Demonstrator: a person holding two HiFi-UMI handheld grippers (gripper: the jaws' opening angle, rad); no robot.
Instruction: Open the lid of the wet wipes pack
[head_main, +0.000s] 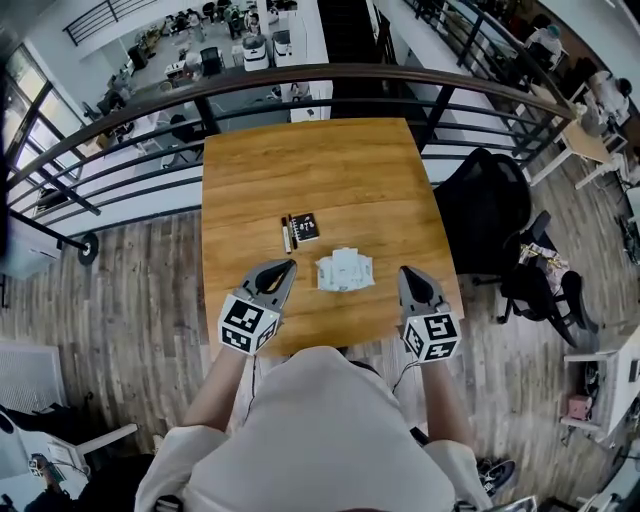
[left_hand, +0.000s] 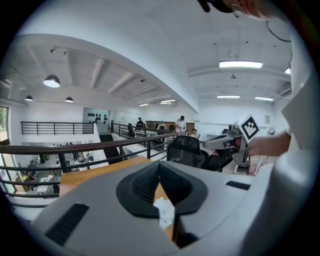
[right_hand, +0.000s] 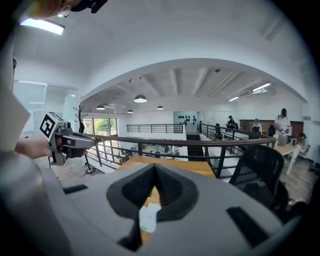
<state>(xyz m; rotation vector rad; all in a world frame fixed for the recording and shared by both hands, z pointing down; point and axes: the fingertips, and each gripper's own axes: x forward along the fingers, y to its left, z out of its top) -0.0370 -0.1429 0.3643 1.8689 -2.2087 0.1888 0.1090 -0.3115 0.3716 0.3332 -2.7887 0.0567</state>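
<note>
Wet wipes pack (head_main: 345, 269) is lying on the table (head_main: 300, 170), and I cannot tell if its lid is open. I am holding my left gripper (head_main: 289, 265) and right gripper (head_main: 406, 271) either side of it, both jaws closed on nothing.

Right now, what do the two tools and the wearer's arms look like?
Both are grey, wedge-shaped handheld units: the left tool and right tool each carry a white cube with black square markers and black ribbed lining. The person wears a pale short-sleeved shirt.
</note>
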